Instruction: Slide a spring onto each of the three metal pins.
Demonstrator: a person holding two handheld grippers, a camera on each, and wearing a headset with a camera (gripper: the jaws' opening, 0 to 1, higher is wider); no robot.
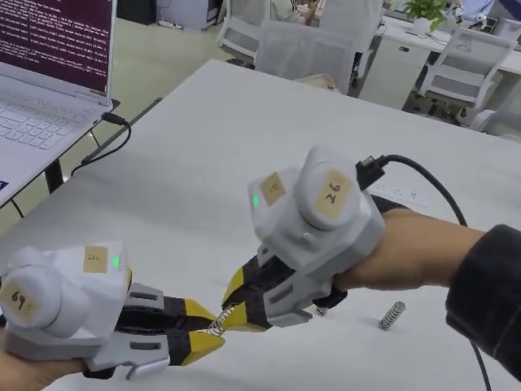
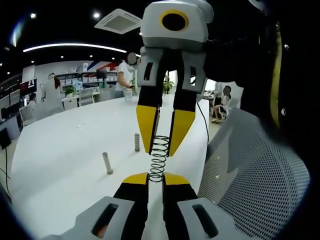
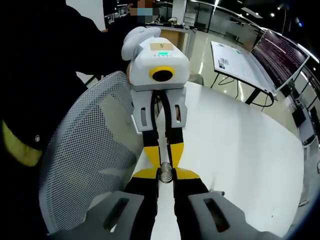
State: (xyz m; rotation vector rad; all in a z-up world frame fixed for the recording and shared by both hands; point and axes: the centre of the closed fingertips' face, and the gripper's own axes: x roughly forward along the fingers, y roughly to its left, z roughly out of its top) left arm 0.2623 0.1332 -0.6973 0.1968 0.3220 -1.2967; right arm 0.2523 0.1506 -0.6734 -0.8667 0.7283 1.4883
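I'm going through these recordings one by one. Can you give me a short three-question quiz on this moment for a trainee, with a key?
1. True or false: the spring is gripped at one end by the left gripper and at the other end by the right gripper.
2. In the left gripper view, the metal pin left of the grippers is:
A. lying flat
B. standing upright on the table
C. clamped in a gripper
3. Fill in: at the upper left of the head view sits an open ____.

Key
1. True
2. B
3. laptop
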